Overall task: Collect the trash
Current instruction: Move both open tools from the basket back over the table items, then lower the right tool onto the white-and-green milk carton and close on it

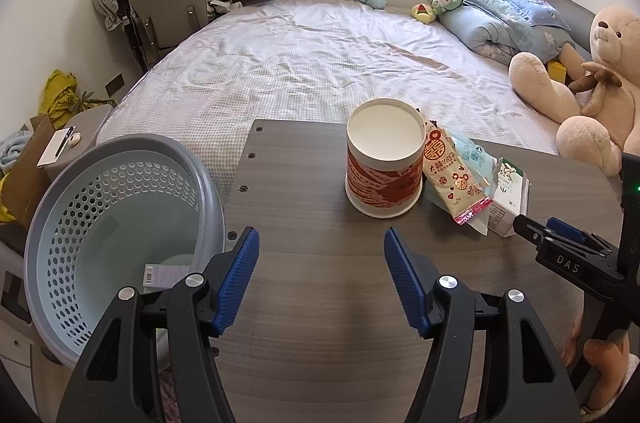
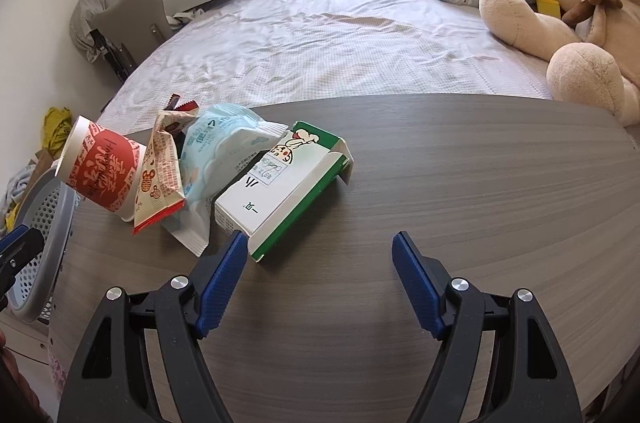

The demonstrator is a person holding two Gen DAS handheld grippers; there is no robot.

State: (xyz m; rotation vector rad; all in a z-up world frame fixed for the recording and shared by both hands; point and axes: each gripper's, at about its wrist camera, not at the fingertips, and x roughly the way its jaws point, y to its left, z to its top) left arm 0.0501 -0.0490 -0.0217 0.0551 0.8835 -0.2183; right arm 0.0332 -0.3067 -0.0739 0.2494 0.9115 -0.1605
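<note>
Trash [image 2: 224,175] is seen piled beside both wide-open, empty grippers [image 1: 320,279] [image 2: 320,283]; the tilted cup [image 1: 385,159] could be toppled by a careless grab.

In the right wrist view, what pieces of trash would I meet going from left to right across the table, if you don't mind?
Red paper cup → red-and-cream snack wrapper → light blue wrapper → green-and-white carton.

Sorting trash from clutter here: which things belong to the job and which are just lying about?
For the job: paper cup, snack wrapper, blue packet, carton, basket.
Lying about: teddy bear, rolled quilt, chair.
</note>
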